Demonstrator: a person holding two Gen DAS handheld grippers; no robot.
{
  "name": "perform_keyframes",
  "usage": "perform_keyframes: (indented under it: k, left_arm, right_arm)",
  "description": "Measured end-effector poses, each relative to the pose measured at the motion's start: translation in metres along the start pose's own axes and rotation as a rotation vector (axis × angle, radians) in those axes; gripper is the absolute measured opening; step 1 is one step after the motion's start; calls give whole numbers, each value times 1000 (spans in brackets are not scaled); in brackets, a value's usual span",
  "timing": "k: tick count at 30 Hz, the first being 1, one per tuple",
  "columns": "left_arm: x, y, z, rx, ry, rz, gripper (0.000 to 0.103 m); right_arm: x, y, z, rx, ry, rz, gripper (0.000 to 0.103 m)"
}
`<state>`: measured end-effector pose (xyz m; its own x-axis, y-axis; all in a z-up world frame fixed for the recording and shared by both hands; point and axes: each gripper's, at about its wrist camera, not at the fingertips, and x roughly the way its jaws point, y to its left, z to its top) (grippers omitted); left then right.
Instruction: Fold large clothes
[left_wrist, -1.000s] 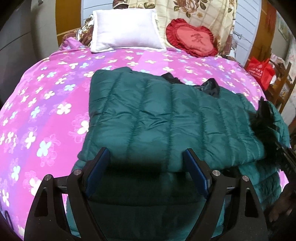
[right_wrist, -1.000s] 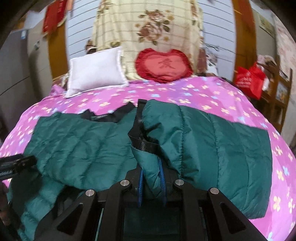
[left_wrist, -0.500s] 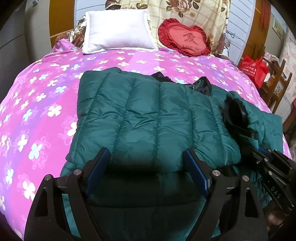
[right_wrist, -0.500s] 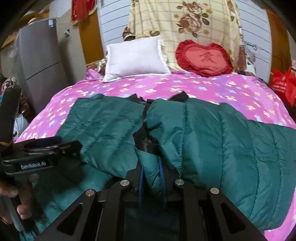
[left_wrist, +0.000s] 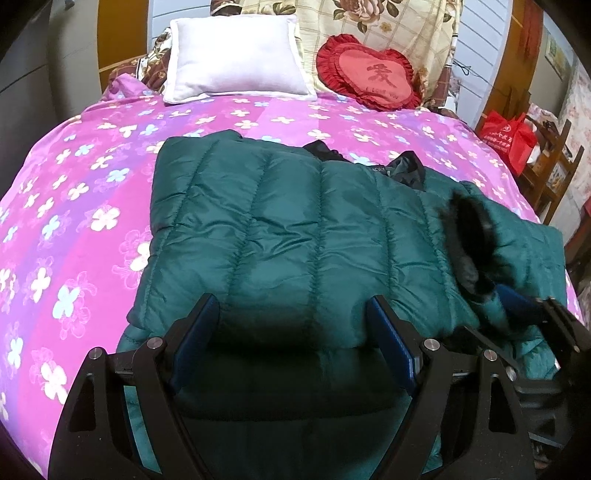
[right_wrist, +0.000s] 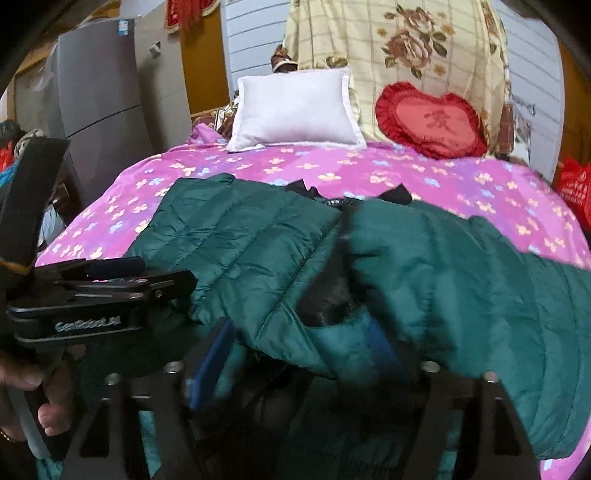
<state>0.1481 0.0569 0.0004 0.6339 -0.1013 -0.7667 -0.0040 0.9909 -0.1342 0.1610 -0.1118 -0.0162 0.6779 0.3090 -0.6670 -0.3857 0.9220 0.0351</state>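
Left gripper hung wide open, empty, over the near hem. Green quilted jacket lay part-folded on pink flowered bedspread: puffy, light, slick shell, prob. slippery; grab at hem/sleeve cuff. Right gripper was opening, sleeve fabric between jaws, pads off it.

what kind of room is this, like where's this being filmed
Most likely a bedroom in someone's home. A green puffer jacket lies on a bed with a pink flowered cover, a white pillow and a red heart-shaped cushion sit at its head, and a grey fridge stands alongside.
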Motion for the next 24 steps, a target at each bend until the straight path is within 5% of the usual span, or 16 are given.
perform_keyframes:
  k: [9,18,24]
  left_arm:
    - [-8,-9,-2,51,-33,2,83]
    - [-23,-84,8,167,-100,-179,83]
    - [-2,-136,22,214,-55,-284,83]
  right_arm:
    - [-35,-7,-3,6,-44,-33,74]
    - [-82,-85,-31,160,-19,-264,74]
    - [-104,-132,-42,272,-1,-384,74]
